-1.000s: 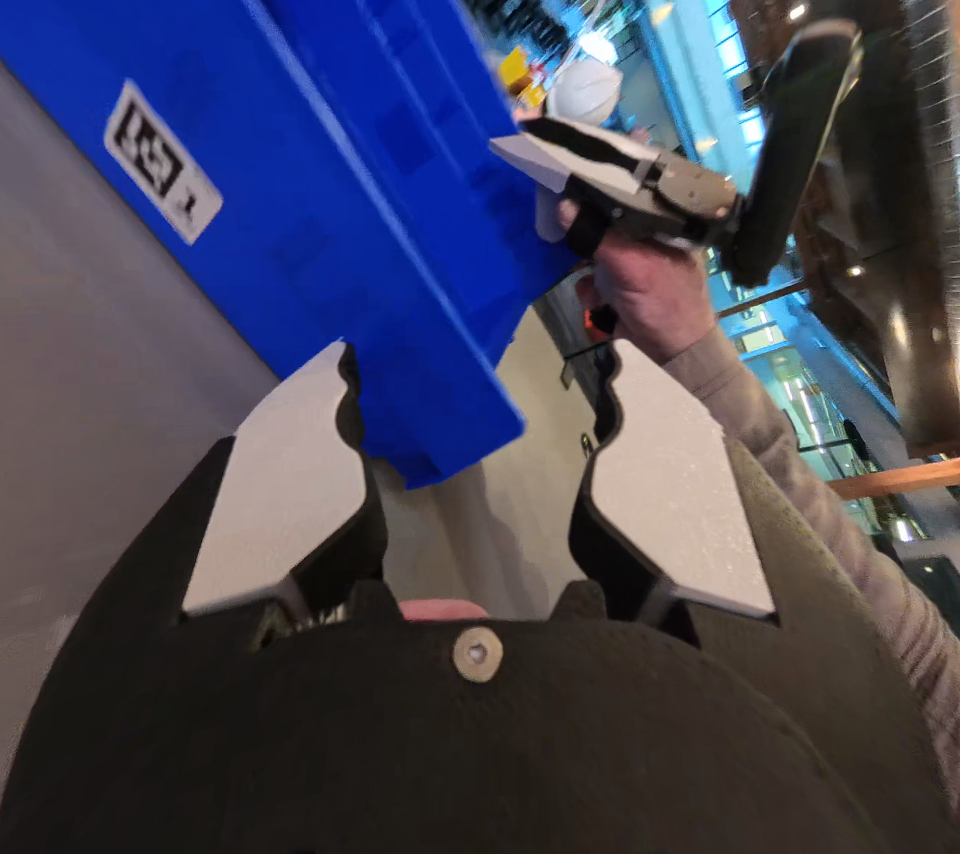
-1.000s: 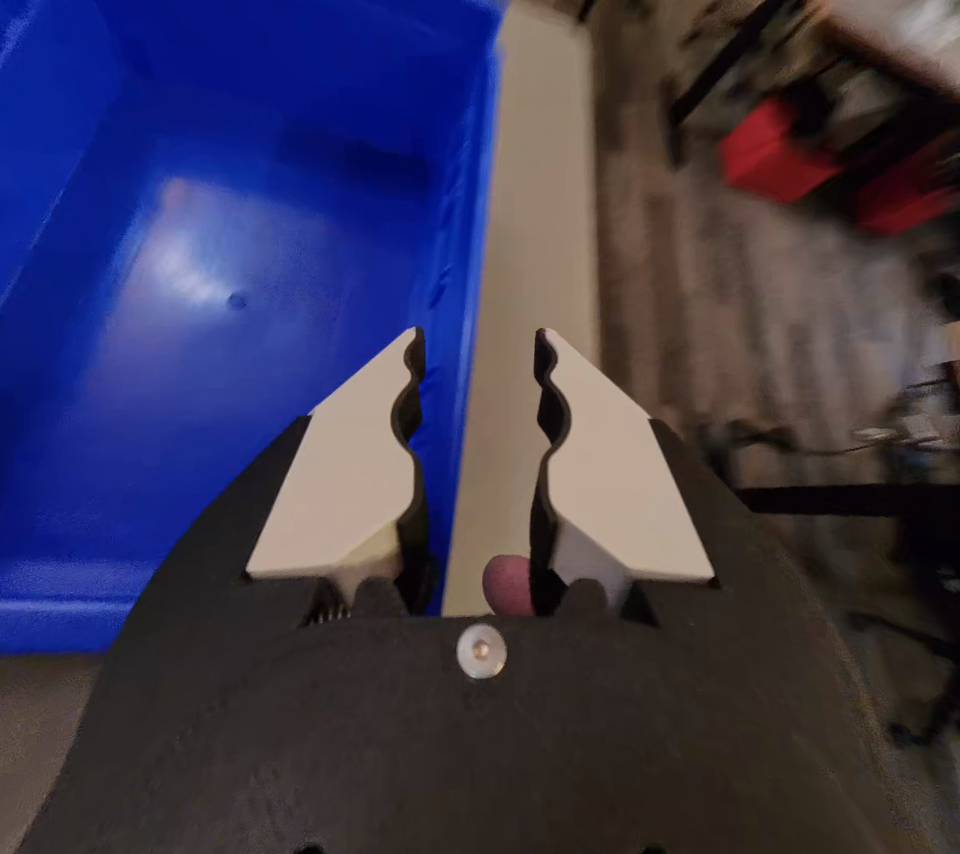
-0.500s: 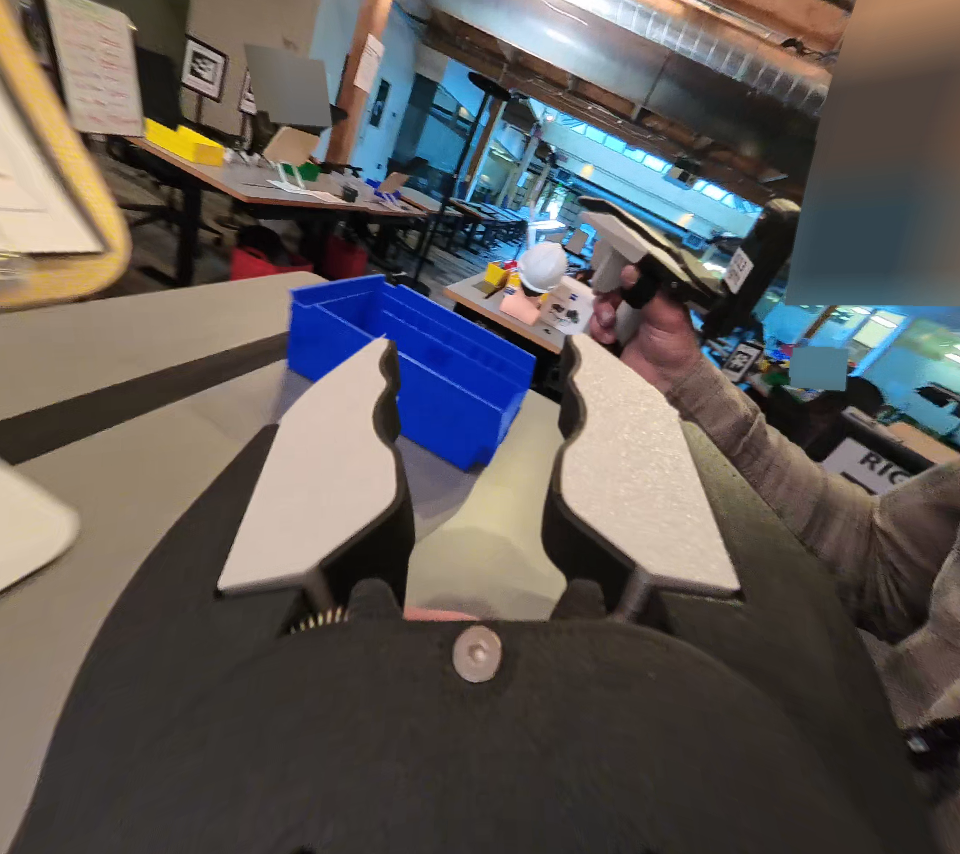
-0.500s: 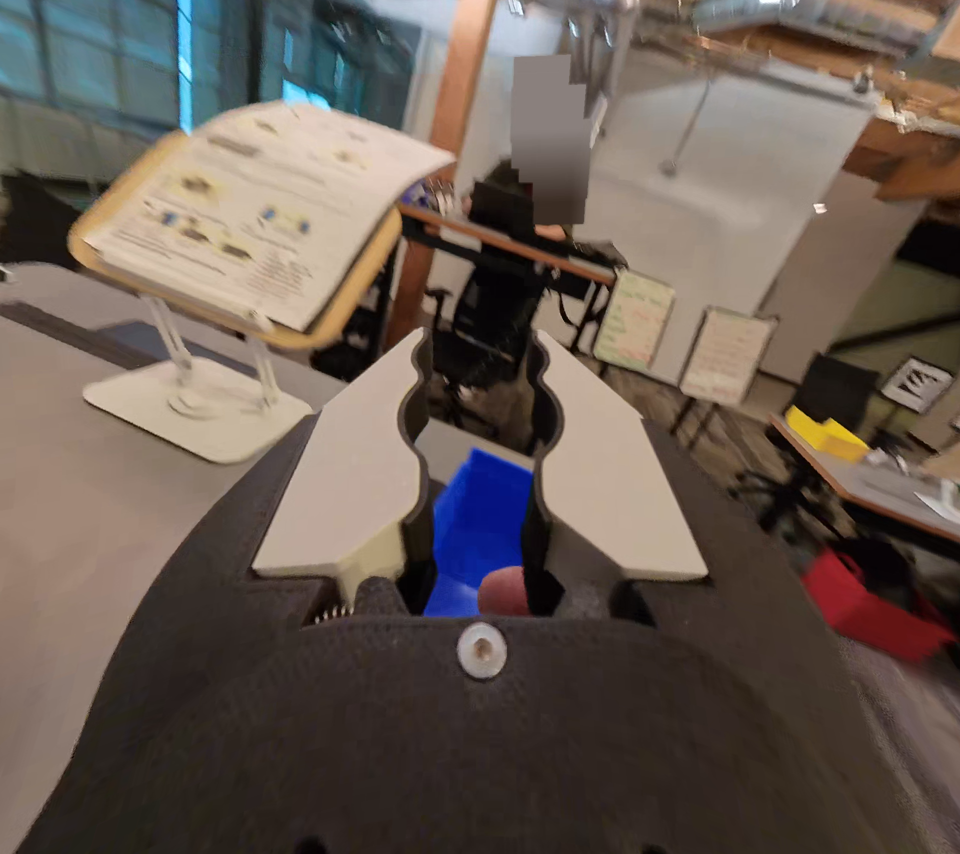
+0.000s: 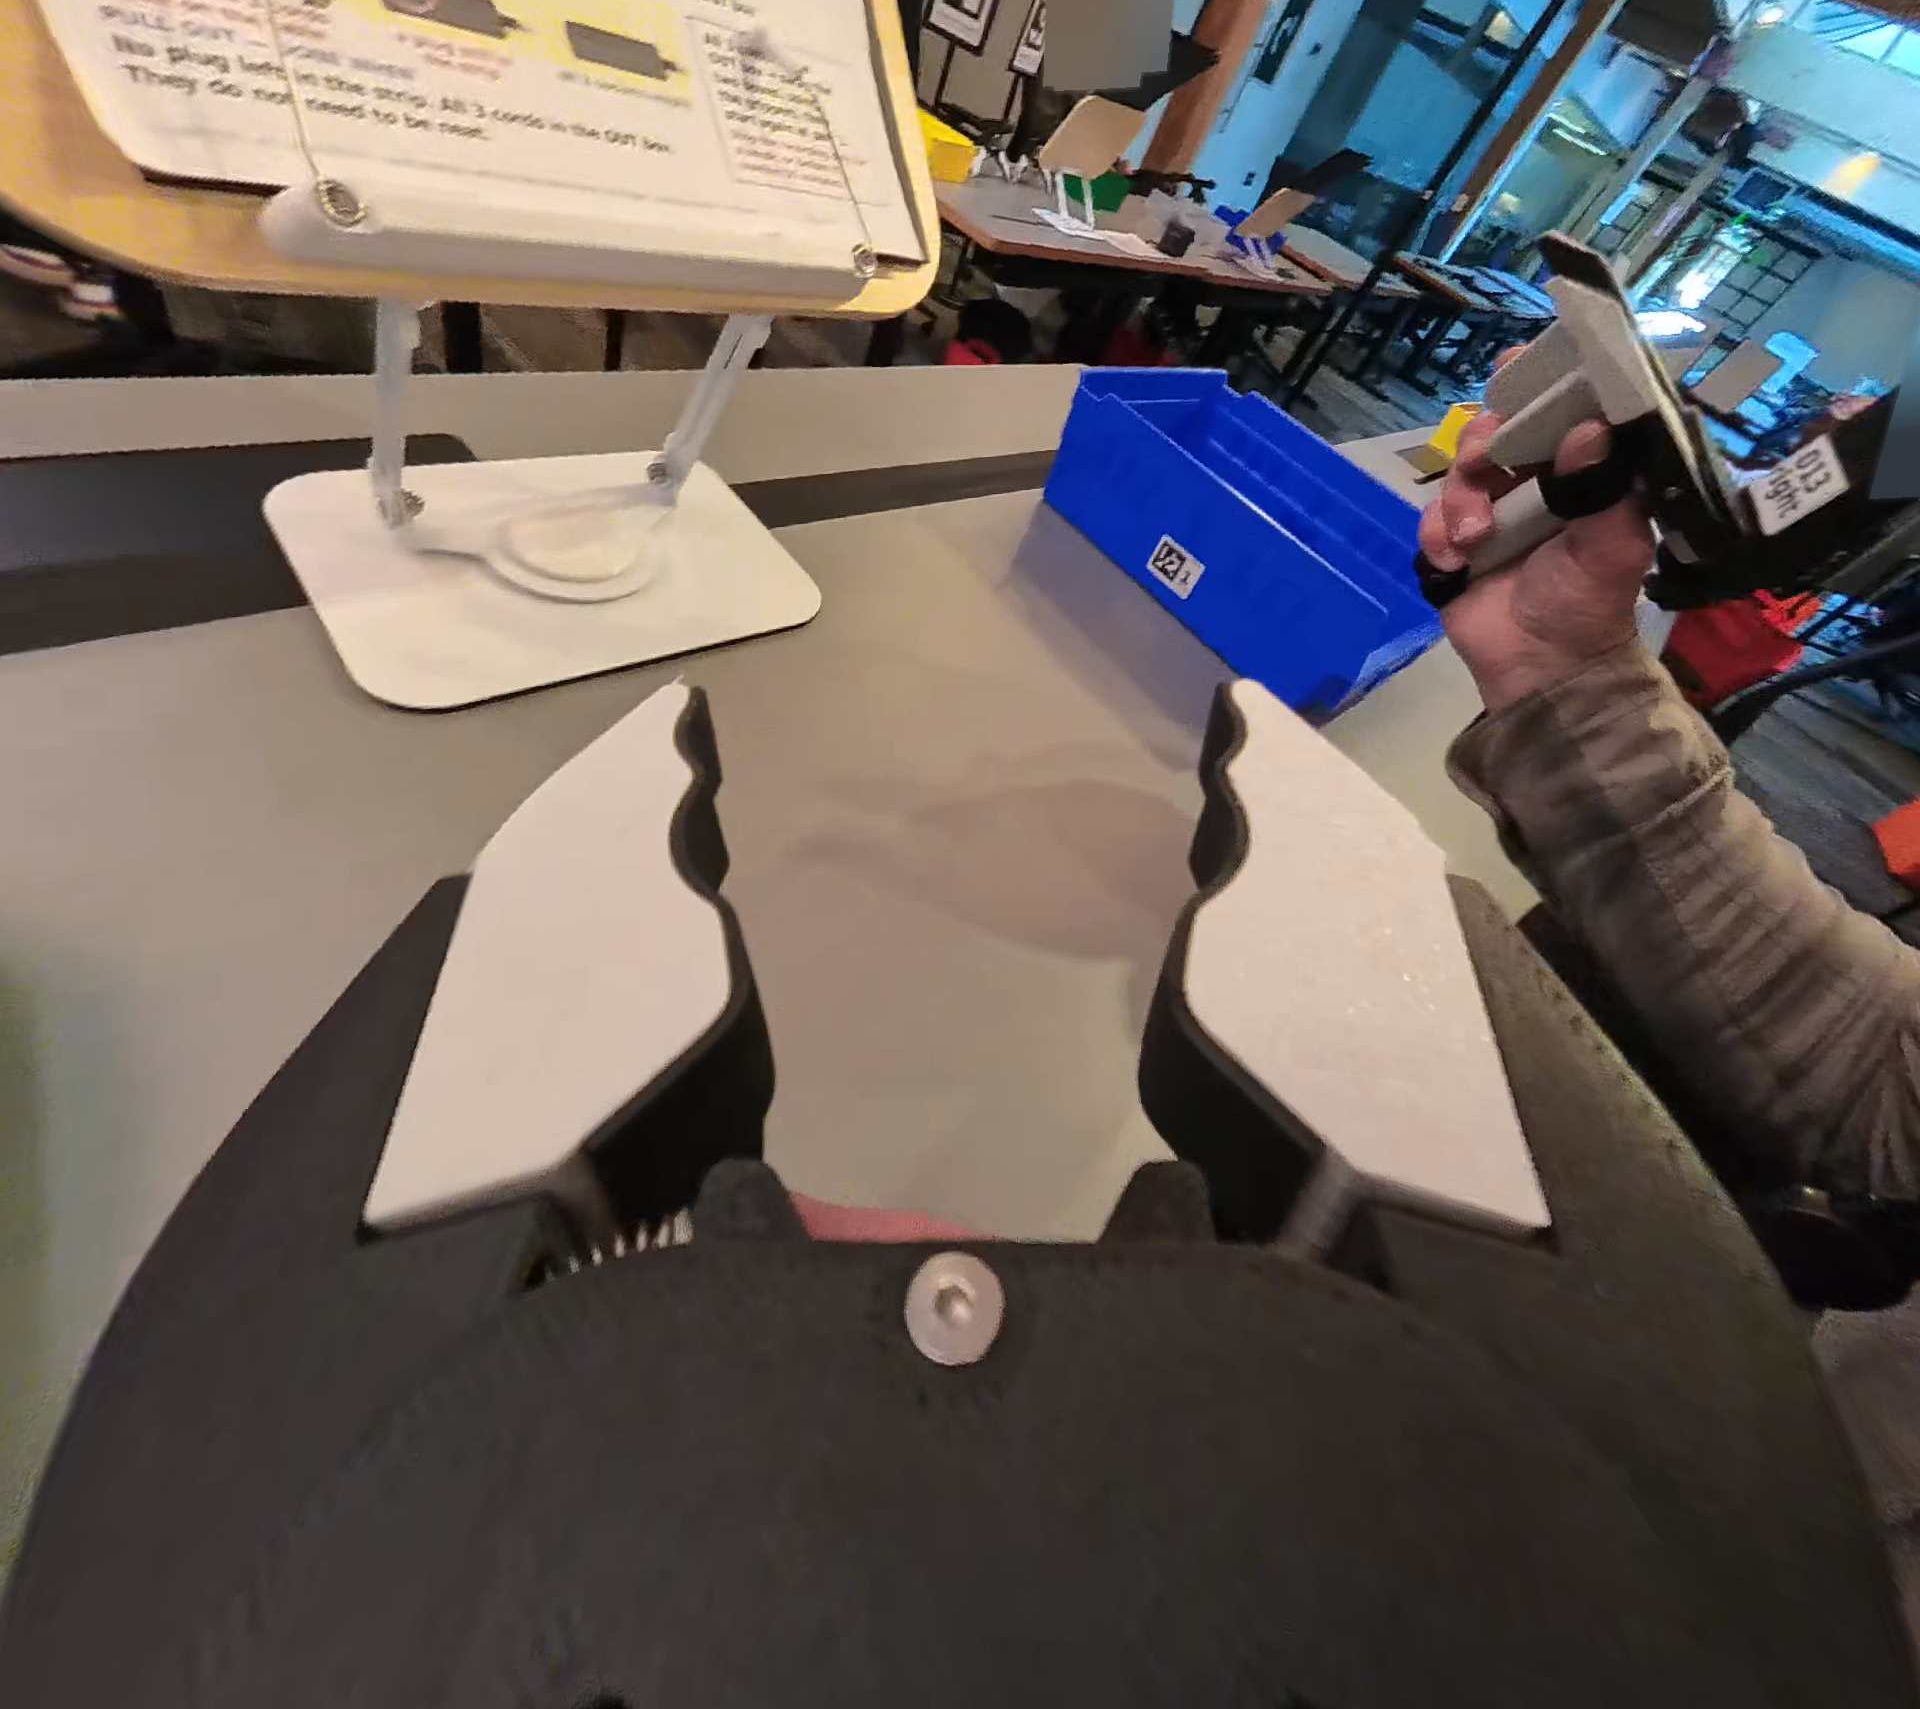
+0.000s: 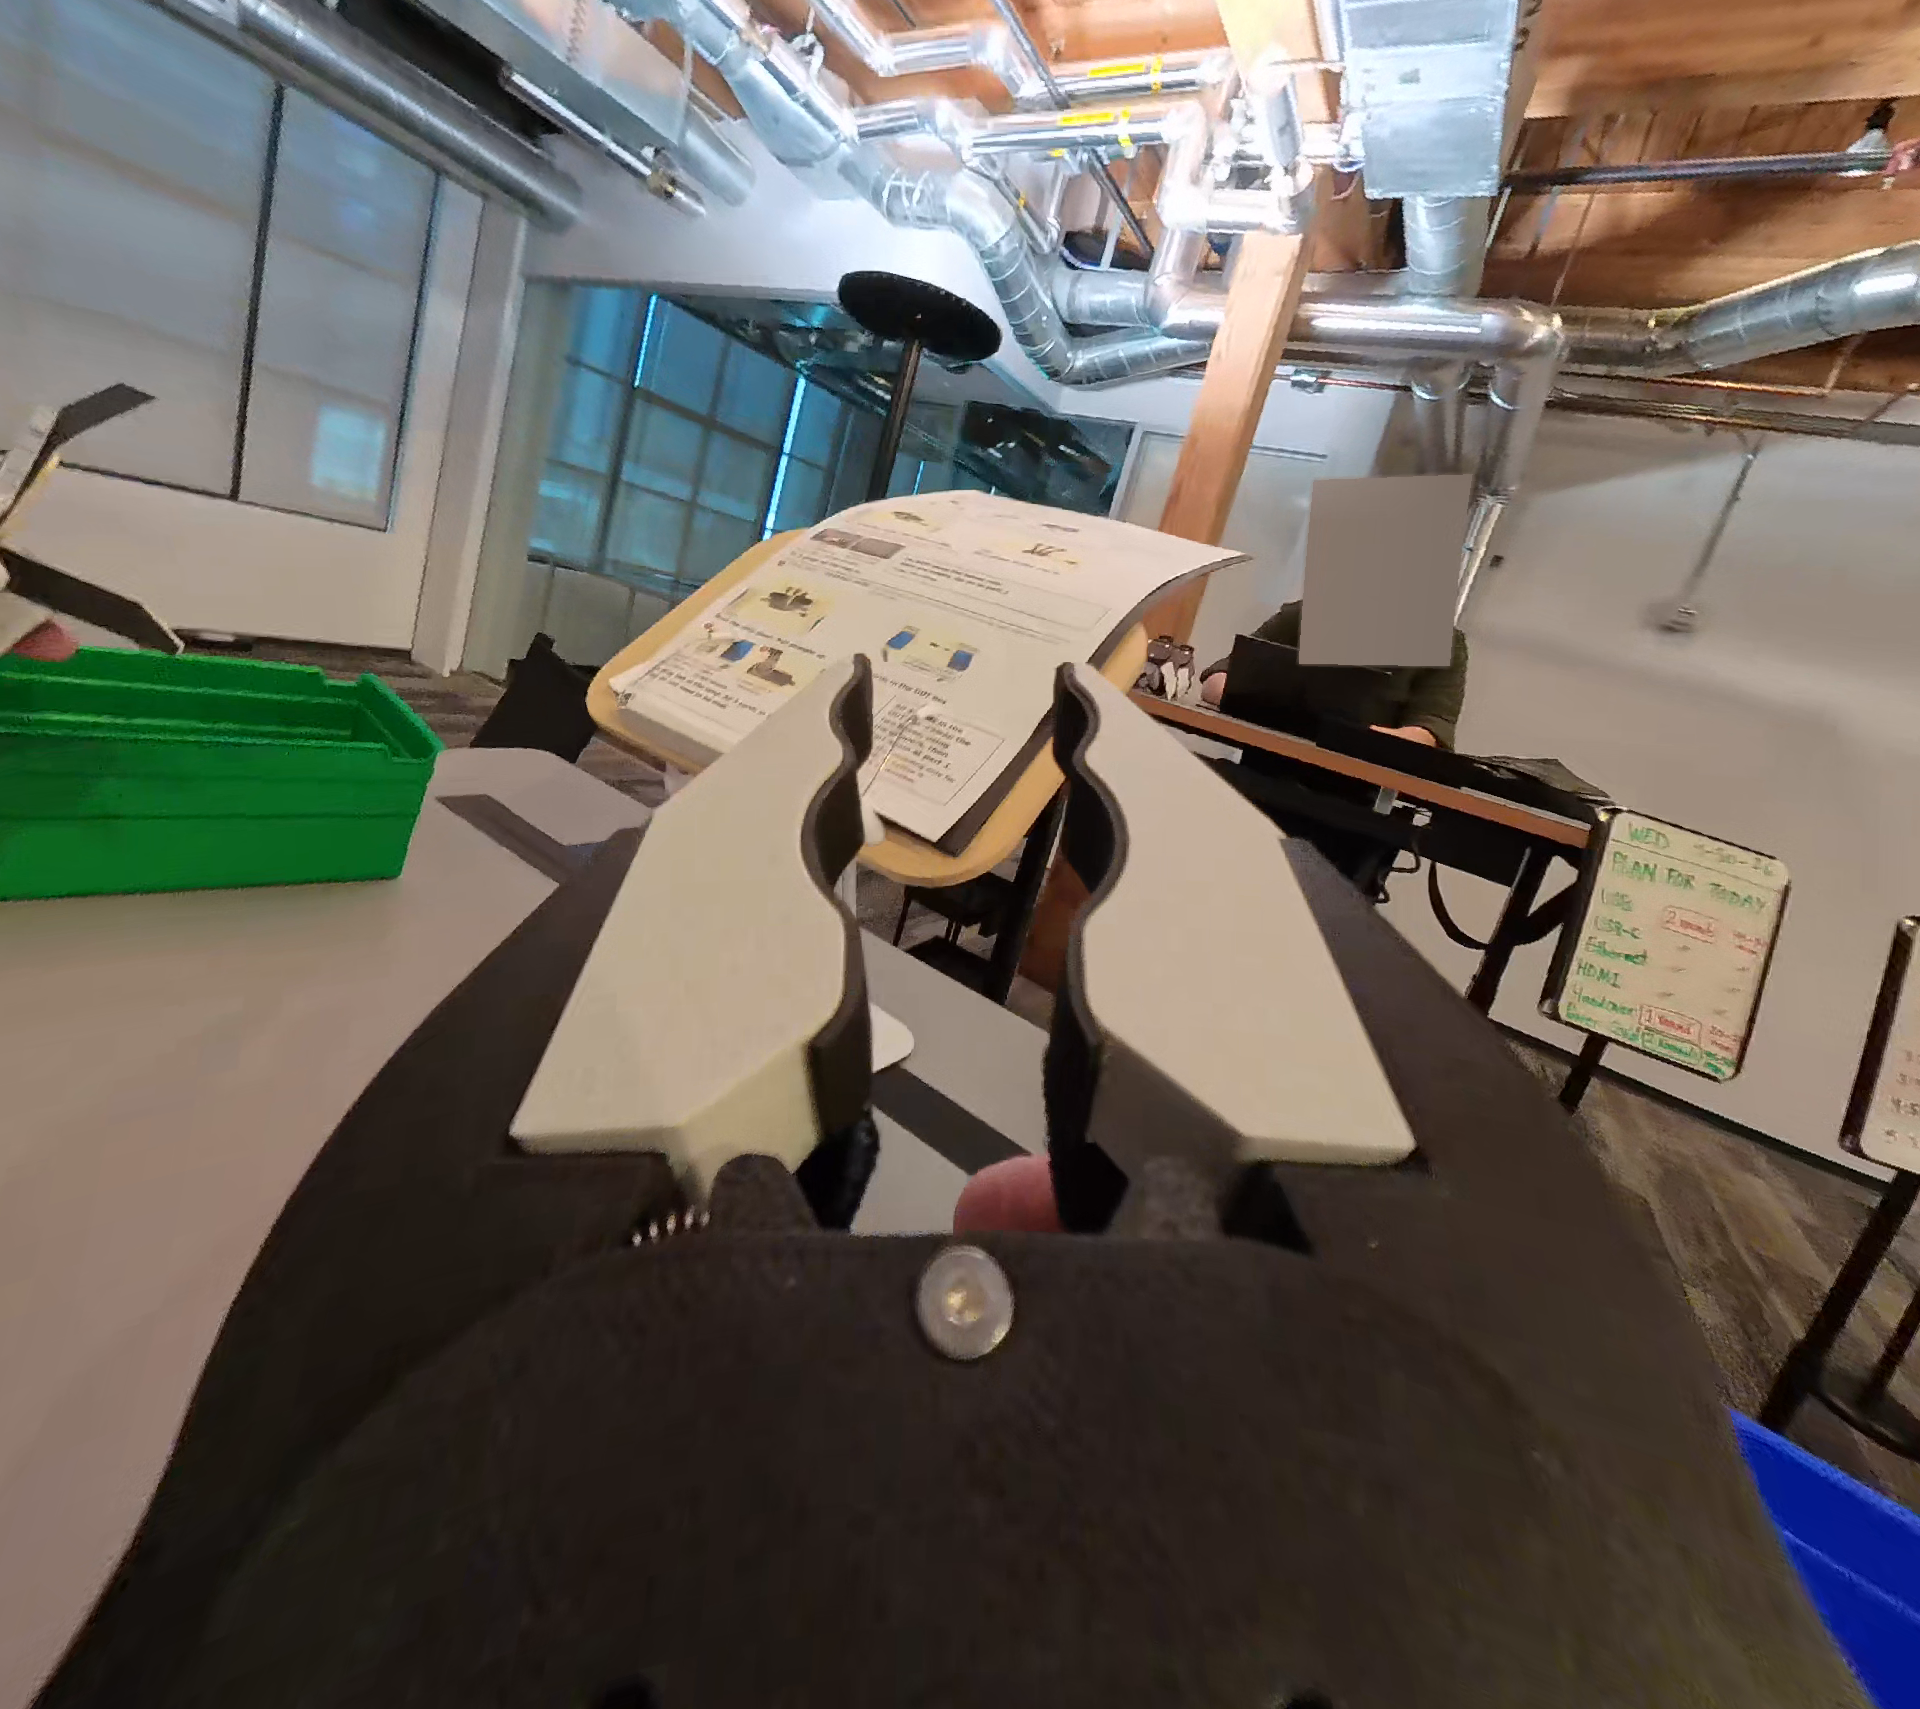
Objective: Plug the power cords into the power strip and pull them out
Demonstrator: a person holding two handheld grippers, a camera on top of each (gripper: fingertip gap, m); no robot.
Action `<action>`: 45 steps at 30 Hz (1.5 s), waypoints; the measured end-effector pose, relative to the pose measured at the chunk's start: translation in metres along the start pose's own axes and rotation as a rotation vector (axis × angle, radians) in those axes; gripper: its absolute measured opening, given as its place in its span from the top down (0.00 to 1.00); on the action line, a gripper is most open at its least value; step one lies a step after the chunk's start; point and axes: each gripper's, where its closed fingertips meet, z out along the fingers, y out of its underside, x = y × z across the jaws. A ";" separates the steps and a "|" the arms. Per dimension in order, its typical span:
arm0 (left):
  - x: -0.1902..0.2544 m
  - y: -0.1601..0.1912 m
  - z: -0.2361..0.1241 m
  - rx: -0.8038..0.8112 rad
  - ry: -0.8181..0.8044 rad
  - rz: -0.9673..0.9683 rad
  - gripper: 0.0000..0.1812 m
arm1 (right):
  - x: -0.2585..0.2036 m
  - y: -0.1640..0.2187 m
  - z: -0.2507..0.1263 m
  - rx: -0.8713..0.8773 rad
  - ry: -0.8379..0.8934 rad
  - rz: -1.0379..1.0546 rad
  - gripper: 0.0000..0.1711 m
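1. Grey bench (image 5: 208, 828) shows no power strip or cords in either view.
2. Left gripper (image 5: 956, 828) is spread wide and empty above the bench.
3. Right gripper (image 6: 961, 828) is held narrow, gripping nothing, tilted upward.
4. Blue plastic bin (image 5: 1236, 516) sits at the bench's far right edge, a white-based document stand (image 5: 540, 558) well left of it.
5. Green plastic bin (image 6: 197, 776) rests on the bench's left.

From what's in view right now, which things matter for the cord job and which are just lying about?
For the job:
- left gripper, open, empty
- right gripper, open, empty
- blue bin
- green bin
- instruction sheet on its stand
No cords or power strip in view.

Just lying about:
- whiteboard
- far tables
- seated person
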 end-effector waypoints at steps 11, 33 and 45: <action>-0.009 0.056 0.017 -0.115 0.012 -0.010 0.51 | -0.051 0.021 0.049 0.084 -0.275 0.238 0.80; 0.028 0.078 0.064 -0.151 0.104 -0.044 0.42 | -0.047 -0.071 0.116 0.191 -0.388 0.174 0.68; 0.015 0.085 0.064 -0.170 0.082 0.000 0.44 | 0.129 0.004 -0.191 -0.578 0.512 -0.030 0.49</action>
